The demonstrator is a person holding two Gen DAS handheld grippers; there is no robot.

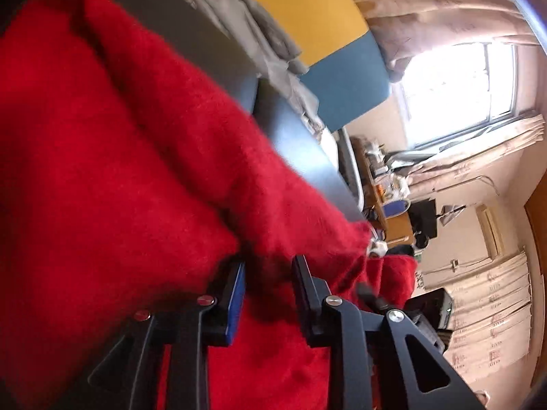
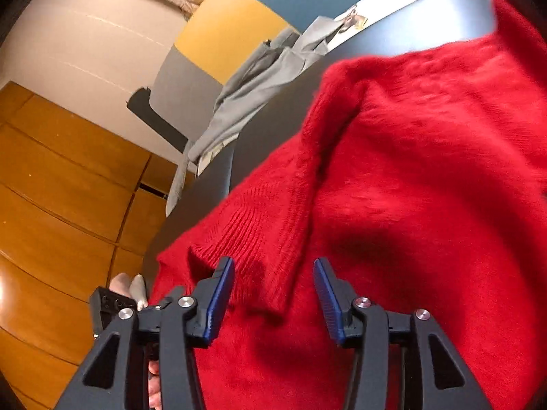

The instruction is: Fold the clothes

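A fluffy red sweater [image 1: 119, 136] lies bunched on a dark grey table [image 1: 301, 143] and fills most of the left wrist view. My left gripper [image 1: 268, 268] hovers low over a fold of it, jaws apart, with red knit showing in the gap and the pads not pressing on it. In the right wrist view the same sweater [image 2: 427, 171] covers the right half, its ribbed hem [image 2: 253, 225] folded toward me. My right gripper [image 2: 273, 264] stands open just above that hem, both blue pads [image 2: 222, 294] clear of the cloth.
A grey garment [image 2: 259, 82] lies crumpled at the far side of the table [image 2: 410, 34], also in the left wrist view [image 1: 246, 17]. Yellow and blue panels [image 1: 324, 34] stand behind. Wooden floor [image 2: 51, 205] and a person's socked foot [image 2: 135, 287] show past the table edge.
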